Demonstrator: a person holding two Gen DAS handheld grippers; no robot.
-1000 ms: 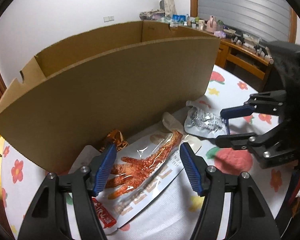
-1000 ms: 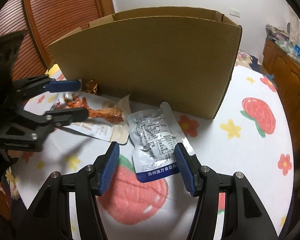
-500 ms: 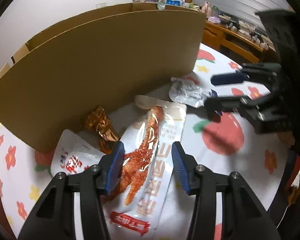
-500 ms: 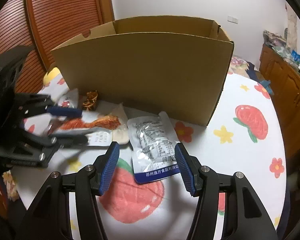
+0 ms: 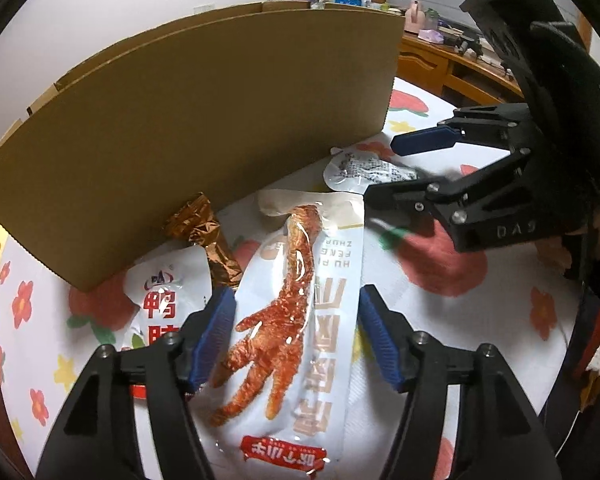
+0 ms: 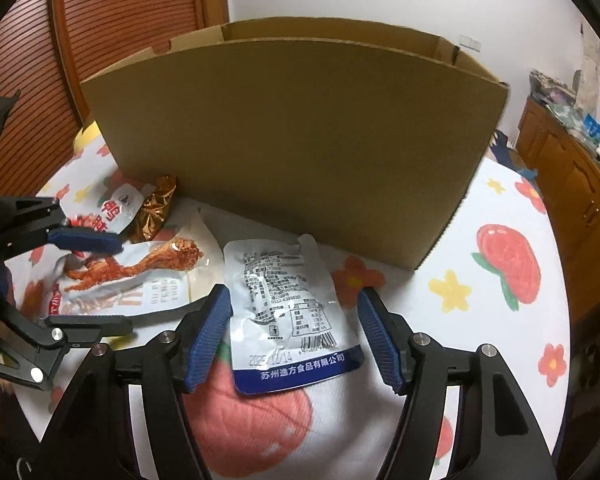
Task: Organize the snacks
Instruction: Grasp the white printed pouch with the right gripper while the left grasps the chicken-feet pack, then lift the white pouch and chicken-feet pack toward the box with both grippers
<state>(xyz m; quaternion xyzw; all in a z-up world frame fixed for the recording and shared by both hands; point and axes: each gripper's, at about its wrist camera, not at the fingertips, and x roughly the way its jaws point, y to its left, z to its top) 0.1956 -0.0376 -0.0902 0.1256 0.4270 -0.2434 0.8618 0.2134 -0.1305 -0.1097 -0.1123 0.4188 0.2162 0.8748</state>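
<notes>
Left gripper point(image 5: 296, 336) poised over the chicken-foot packet point(image 5: 296, 320), jaws just reopened and apart, straddling it without pressing; long axis running away from the fingers toward the cardboard box point(image 5: 204, 128). Right gripper point(image 6: 296, 332) likewise apart, just widened, astride the silver pouch point(image 6: 288, 304), lengthwise to the fingers too. Each packet nearest its own gripper, both flat on the fruit-print tablecloth point(image 6: 500, 312). Beside the box wall, a gold wrapper point(image 5: 204, 232) and duck snack packet point(image 5: 164, 292). Tall box wall likely the obstacle.

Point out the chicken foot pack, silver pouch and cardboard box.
chicken foot pack point(image 5: 296, 320), left wrist view, on the foot.
silver pouch point(image 6: 288, 300), right wrist view, on the printed label.
cardboard box point(image 6: 300, 140), right wrist view, on the near wall.
</notes>
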